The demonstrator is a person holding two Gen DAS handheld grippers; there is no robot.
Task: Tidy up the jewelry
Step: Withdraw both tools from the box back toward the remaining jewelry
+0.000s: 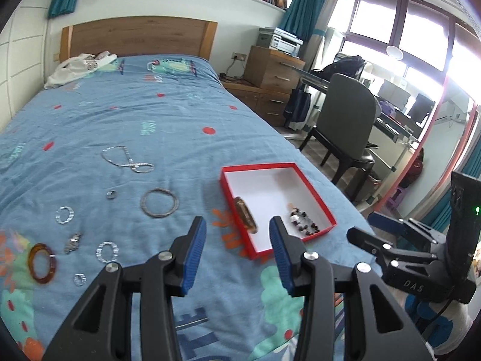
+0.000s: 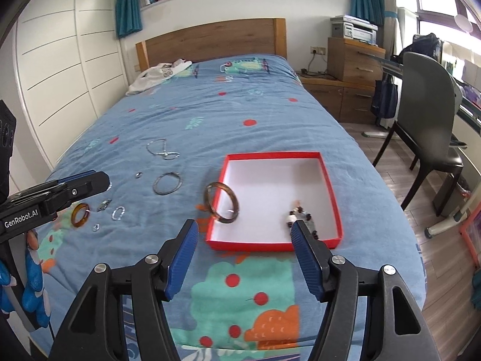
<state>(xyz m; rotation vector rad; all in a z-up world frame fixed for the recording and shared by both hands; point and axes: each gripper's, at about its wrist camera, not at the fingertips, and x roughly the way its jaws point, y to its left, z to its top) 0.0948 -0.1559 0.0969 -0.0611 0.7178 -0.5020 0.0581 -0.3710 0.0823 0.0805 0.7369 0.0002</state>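
Note:
A red box (image 1: 312,191) (image 2: 330,186) with a white inside lies on the blue bedspread. In it are a dark bead bracelet (image 1: 303,224) (image 2: 302,218) and an amber bangle (image 1: 246,215) (image 2: 222,202) that leans on the box's left wall. Left of the box lie a silver bangle (image 1: 159,203) (image 2: 167,183), a silver necklace (image 1: 127,159) (image 2: 163,149), a second amber bangle (image 1: 43,263) (image 2: 80,215) and several small silver rings. My left gripper (image 1: 237,249) is open and empty just before the box. My right gripper (image 2: 243,255) is open and empty before the box's near edge.
The right gripper's body (image 1: 421,258) shows at the right in the left wrist view, the left gripper's body (image 2: 54,198) at the left in the right wrist view. White clothing (image 1: 72,70) lies by the headboard. A chair (image 1: 345,126) and desk stand right of the bed.

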